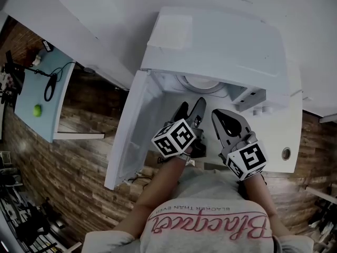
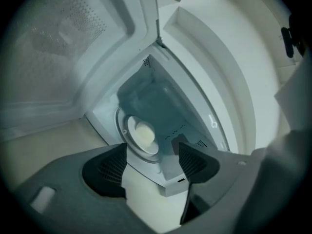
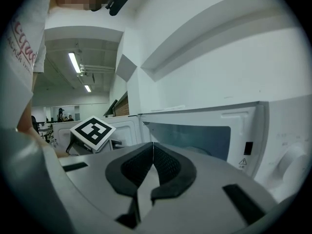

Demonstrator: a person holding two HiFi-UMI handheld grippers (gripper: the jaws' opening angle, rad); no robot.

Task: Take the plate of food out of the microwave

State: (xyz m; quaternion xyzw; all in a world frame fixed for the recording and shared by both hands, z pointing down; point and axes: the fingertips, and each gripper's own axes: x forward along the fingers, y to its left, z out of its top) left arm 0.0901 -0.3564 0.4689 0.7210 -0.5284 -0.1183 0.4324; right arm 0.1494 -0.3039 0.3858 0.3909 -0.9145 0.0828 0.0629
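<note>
white tabletop [image 1: 274, 141] carries the microwave [image 1: 221, 46], its door [image 1: 134, 125] swung wide. plate of food [image 2: 141, 134] sits deep inside the cavity, untouched. left gripper [image 1: 190, 108] faces the opening, jaws spread, nothing between them. right gripper [image 1: 226, 121] is just beside it, jaws pressed together, empty. step judged: the reach. next move likely requires level entry, jaws straddling the plate rim before closing.

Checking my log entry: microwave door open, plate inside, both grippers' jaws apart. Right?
No: the right gripper has its jaws together, as the right gripper view shows; only the left gripper has them apart. The microwave door is open, the plate inside.
</note>
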